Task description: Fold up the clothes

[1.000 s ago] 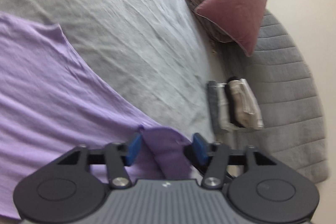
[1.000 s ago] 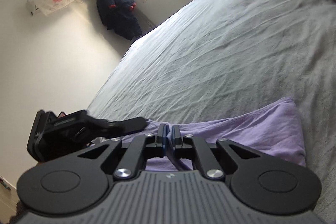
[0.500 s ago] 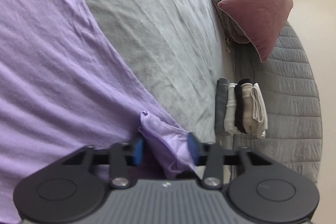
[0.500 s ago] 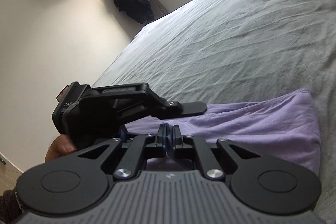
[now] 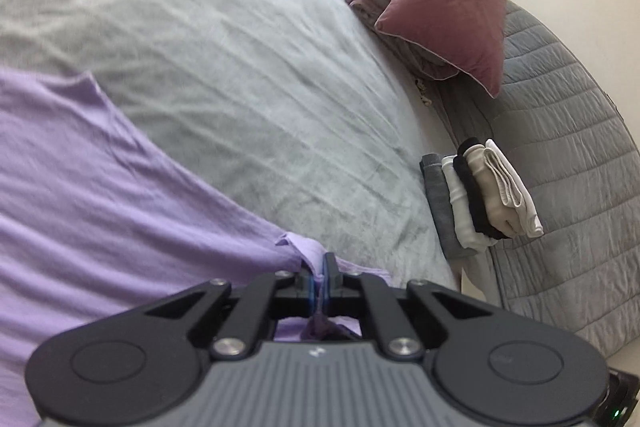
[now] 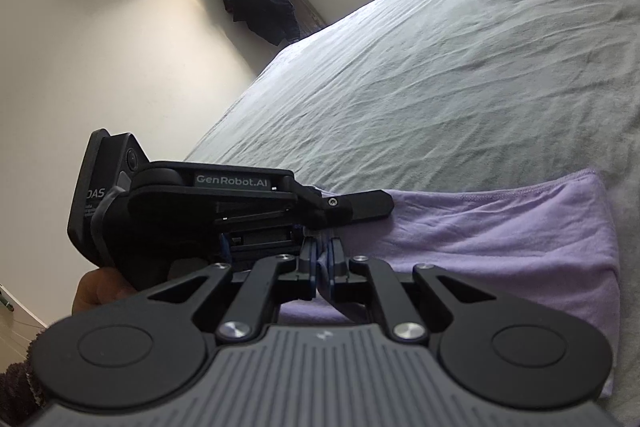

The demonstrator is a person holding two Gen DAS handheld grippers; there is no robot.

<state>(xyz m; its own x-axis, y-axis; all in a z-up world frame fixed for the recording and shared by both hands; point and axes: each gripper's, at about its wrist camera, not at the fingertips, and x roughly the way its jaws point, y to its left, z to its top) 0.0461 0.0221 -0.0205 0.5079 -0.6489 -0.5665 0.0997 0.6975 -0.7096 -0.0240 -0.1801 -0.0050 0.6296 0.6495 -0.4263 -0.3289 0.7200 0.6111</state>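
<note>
While both grippers, left (image 5: 319, 277) and right (image 6: 320, 259), pinch the purple garment (image 5: 120, 195) lying on the bed (image 5: 240, 67), their thin bites might slip during lifting.

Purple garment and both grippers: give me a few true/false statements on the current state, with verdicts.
1. The left gripper is shut on the purple garment. True.
2. The right gripper stands wide open above the cloth. False: its fingers are shut on a fold of the purple garment.
3. A stack of folded clothes lies near the edge of the bed. True.
4. The pink pillow lies on top of the purple garment. False: it sits far off, at the head of the bed.
5. The purple garment hangs in the air. False: it lies on the bed.
</note>
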